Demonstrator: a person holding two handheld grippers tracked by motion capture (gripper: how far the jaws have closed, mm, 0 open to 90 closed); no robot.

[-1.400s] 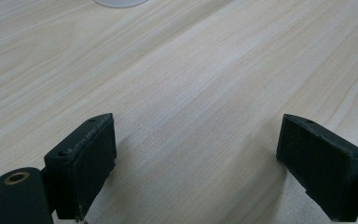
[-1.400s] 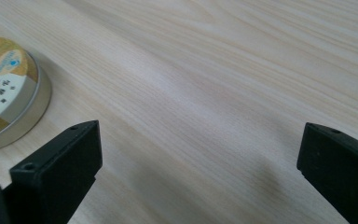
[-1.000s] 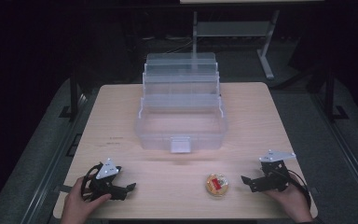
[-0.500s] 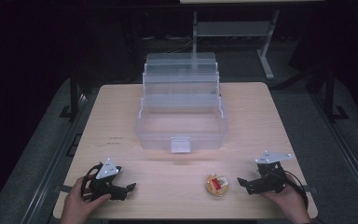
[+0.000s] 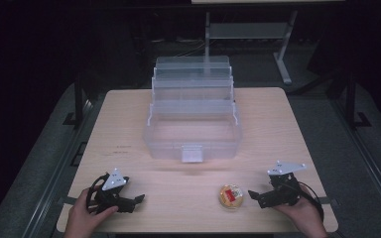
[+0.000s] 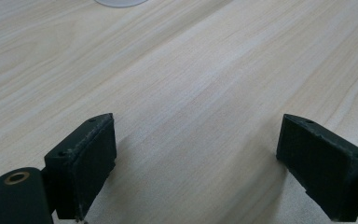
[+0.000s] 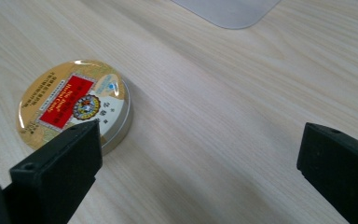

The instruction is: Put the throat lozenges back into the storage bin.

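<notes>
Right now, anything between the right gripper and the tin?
Nothing visible. The right gripper is open and just beside the round tin, with bare table between them. The clear box sits farther back.

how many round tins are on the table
1. The round tin lies flat near the table's front edge, just left of the right gripper, with the clear box behind it. More could sit unseen inside that box.

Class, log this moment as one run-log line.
right gripper: open, beside round tin | left gripper: open, empty | clear tiered box: open on table
</notes>
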